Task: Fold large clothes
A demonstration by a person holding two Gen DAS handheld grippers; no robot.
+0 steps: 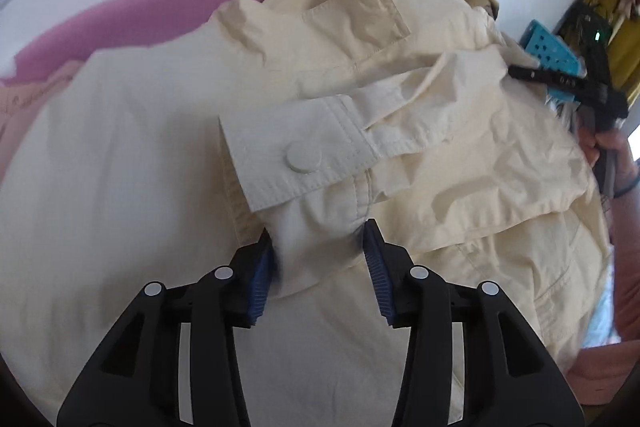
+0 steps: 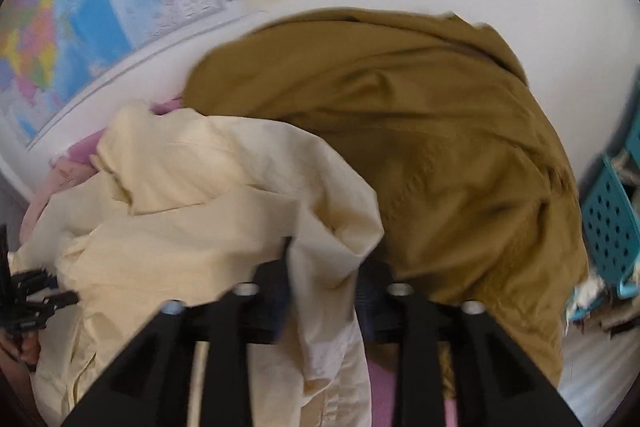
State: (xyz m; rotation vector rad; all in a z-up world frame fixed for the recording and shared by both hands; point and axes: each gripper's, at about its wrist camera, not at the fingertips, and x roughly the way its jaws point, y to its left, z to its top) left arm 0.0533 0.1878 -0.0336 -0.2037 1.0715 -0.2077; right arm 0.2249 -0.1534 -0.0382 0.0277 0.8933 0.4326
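The cream jacket (image 1: pixel 460 131) lies spread on the pink bedding (image 1: pixel 132 15), its collar toward the wall and its hem toward the camera, so the long axis runs near to far. One sleeve is folded across the body, cuff pointing left. The left gripper (image 1: pixel 320 259) pinches that sleeve's fabric. The right gripper (image 2: pixel 324 287) appears to be clamped on a cream fold, though blur limits certainty. A brown garment (image 2: pixel 440 147) lies beyond.

Brown garment (image 2: pixel 420 147) (largely under cream jacket (image 1: pixel 440 131)) blurred.
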